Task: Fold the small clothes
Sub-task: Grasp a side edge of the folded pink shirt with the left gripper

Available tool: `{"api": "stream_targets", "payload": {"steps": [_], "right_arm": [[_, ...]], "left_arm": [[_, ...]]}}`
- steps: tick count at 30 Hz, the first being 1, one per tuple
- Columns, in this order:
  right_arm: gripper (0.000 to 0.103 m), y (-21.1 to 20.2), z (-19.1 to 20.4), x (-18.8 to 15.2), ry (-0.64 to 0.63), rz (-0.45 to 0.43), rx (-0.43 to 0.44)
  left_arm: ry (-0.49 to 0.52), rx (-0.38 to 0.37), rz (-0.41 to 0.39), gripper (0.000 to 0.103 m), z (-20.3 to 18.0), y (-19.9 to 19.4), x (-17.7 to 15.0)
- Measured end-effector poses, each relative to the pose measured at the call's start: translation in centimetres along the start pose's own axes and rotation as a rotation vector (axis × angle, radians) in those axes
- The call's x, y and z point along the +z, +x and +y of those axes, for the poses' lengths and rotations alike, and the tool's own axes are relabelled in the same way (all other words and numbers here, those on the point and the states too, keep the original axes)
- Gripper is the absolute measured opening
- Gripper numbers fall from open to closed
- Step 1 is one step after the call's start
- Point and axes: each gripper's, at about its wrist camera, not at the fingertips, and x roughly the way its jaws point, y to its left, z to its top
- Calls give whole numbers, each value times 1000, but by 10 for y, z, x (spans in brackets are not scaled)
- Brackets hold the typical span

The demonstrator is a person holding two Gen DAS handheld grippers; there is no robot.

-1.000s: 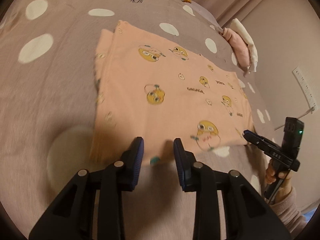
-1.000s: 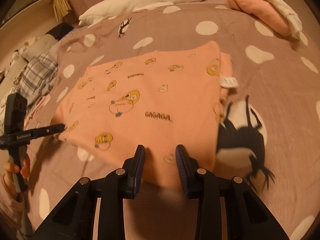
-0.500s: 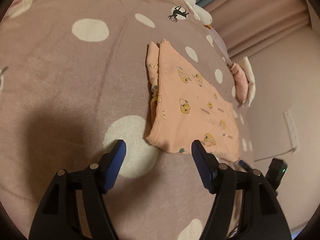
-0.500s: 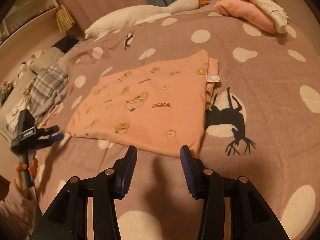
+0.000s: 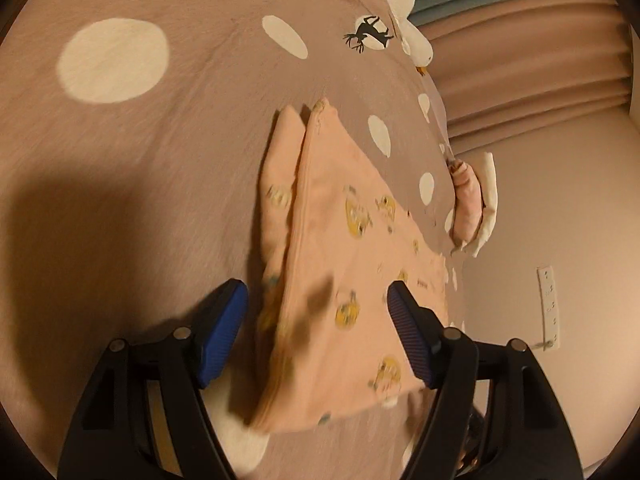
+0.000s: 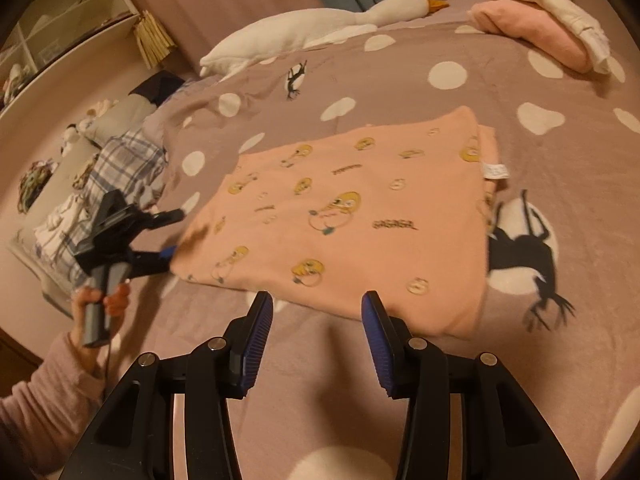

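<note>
Two claws of mine frame one garment. My left gripper [image 5: 316, 320] has its jaws opening and straddles the garment's near left corner — cloth lies between the pads but they do not press it. My right gripper [image 6: 318, 344] stands parted and empty, just short of the near edge toward the right.

That peach garment [image 6: 360, 216], printed with little yellow faces, lies flat and already doubled in the middle of the bed [image 6: 400, 72]. I judge it light, limp and thin: it will sag and slide on itself unless both layers are pinched together. From the left wrist view the left edge shows stacked layers, with an inner fold peeking out beyond the top one, so a shallow bite risks lifting only the top sheet. The two near corners look like the best hold. A small white label [image 6: 496, 170] sticks out at the right edge.

Nothing sits on the garment. Off the bed's left edge lies plaid cloth [image 6: 128, 164] — well apart. Near the far right corner rests a folded pink and cream pile [image 6: 536, 24], and along the far edge a plush goose [image 6: 320, 28]. None blocks a forward fold.
</note>
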Motion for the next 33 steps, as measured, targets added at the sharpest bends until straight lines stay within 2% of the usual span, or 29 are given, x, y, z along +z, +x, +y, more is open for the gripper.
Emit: {"api": "stream_targets", "payload": {"steps": [4,11,14,16,18,19,21,22,28,32,33], "right_arm": [[47,15,6,12,1,16,5],[51,51,27,50,-11,20,0],[51,76,34,69,-11,47,-34],[51,96,39,82,-4,68,-50],[51,111,44,93,-18,83,-88],[51,119,47,98,-26,90,-125],[39,138,53,107,-54,113,-181],[29,144,54,109,-61,119,-199],[20,175,51,114,-81,178,-273],[19,164,60,111,-113,218,-312],[19,155,67,107,-128,220,-291]], "left_arm": [[-6,-17,5,76,-7,14,12],[84,44,48,74,-27,41,23],[134,103,63,57,-28,46,23],[168,143,68,40,-28,47,22],[203,178,70,29,-25,47,21],[213,184,72,27,-24,47,21],[243,199,75,27,-24,47,19],[260,210,75,27,-26,48,18],[315,260,80,27,-30,53,15],[293,243,82,27,-29,54,15],[289,242,82,27,-29,54,15]]}}
